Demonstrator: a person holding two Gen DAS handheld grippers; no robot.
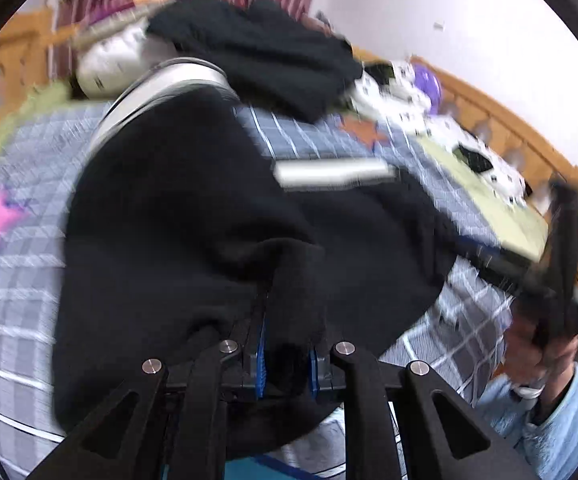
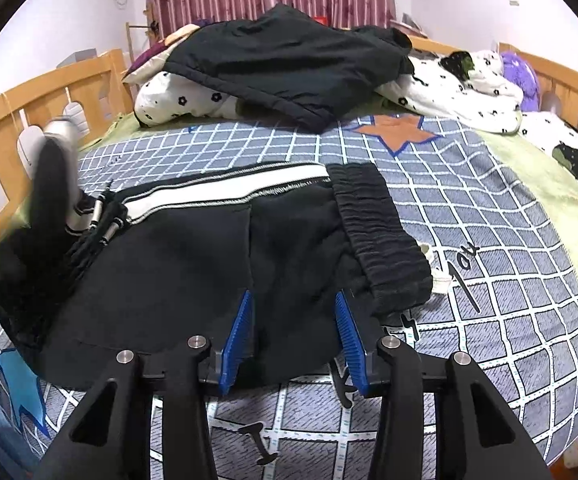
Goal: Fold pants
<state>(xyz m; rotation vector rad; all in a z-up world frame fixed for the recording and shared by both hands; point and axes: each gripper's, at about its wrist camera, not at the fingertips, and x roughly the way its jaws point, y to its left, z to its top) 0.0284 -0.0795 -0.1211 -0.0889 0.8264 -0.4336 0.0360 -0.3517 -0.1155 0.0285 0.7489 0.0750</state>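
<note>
- The black pants [image 2: 193,264], with a white side stripe [image 2: 225,192] and a ribbed elastic waistband [image 2: 385,240], are lying partly folded on a grey checked bedspread [image 2: 489,240].
- The left gripper [image 1: 287,344] is clamping a bunched fold of the pants; its blue pads [image 1: 261,356] are sitting nearly together with black fabric pinched between them, and the cloth is hanging raised and draped over the jaws. The left wrist view is blurring heavily.
- The right gripper [image 2: 295,332] is standing partly open, its blue pads [image 2: 241,340] straddling the near edge of the pants just beside the waistband; whether they are pressing on the cloth I cannot tell.
- A person's hand [image 1: 545,348], in a light blue sleeve [image 1: 549,432], is gripping the right tool's handle.
- A second dark garment [image 2: 289,76] is lying over flower-print bedding [image 2: 449,88] near the headboard, well apart from the pants.
- A wooden bed rail [image 2: 29,112] is bordering the bed.
</note>
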